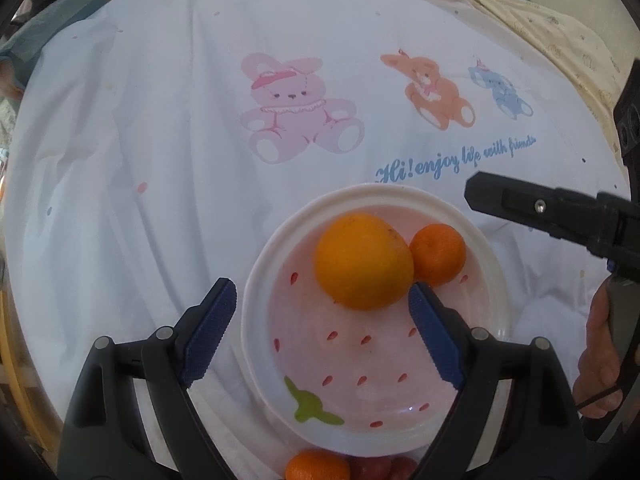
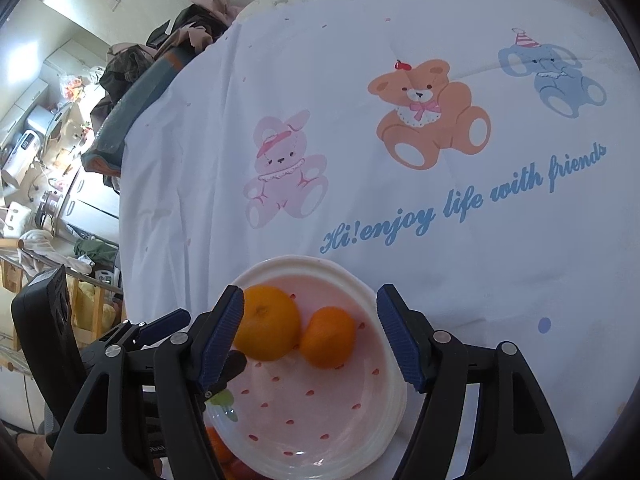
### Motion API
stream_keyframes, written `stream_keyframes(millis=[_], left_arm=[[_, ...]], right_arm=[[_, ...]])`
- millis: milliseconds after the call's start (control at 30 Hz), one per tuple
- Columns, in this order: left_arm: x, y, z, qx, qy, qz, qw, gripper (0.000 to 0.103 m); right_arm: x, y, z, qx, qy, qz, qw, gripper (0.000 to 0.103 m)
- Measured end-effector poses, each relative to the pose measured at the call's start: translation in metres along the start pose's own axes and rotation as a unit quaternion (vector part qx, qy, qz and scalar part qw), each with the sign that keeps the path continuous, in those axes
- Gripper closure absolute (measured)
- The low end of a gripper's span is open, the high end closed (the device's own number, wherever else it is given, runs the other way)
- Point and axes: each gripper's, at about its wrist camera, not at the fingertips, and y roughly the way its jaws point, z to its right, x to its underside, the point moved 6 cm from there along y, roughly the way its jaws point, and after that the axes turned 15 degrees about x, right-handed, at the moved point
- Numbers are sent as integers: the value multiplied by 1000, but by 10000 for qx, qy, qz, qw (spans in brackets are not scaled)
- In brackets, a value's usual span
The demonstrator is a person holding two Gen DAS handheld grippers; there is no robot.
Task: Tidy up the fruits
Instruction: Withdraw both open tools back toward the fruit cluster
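A pink strawberry-patterned plate (image 1: 320, 360) (image 2: 320, 420) lies on a white cloth. It holds a large orange (image 1: 363, 261) (image 2: 267, 328) and a smaller tangerine (image 1: 438, 254) (image 2: 328, 337), touching. My left gripper (image 1: 322, 304) is open, just above the plate; its right finger is beside the orange. My right gripper (image 2: 310, 330) is open and empty above the plate, and shows from the side at the right of the left wrist view (image 1: 560, 216). Another tangerine (image 1: 316, 466) and red fruits (image 1: 380, 468) lie off the plate's near edge.
The white cloth (image 1: 160, 160) has printed bears and blue lettering and covers a bed or table. Dark clothes (image 2: 180, 40) are piled at its far left edge. A cluttered kitchen counter (image 2: 40, 140) lies beyond, at the left.
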Motion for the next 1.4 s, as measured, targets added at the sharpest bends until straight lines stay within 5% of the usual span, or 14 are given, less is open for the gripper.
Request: stream_keyframes(millis=[200, 300, 933, 1400], left_arm=[[4, -15, 2, -45, 40, 93, 9999, 17], [11, -21, 3, -52, -10, 66, 10000, 17], [62, -130, 22, -414, 558, 752, 9947, 17], [100, -147, -5, -570, -259, 1075, 9922, 17]], right_arm=[[7, -20, -1, 15, 23, 146, 9999, 31], [10, -32, 2, 42, 91, 264, 9996, 19], [76, -102, -4, 236, -64, 767, 9968, 19], [148, -95, -6, 298, -88, 42, 9995, 19]])
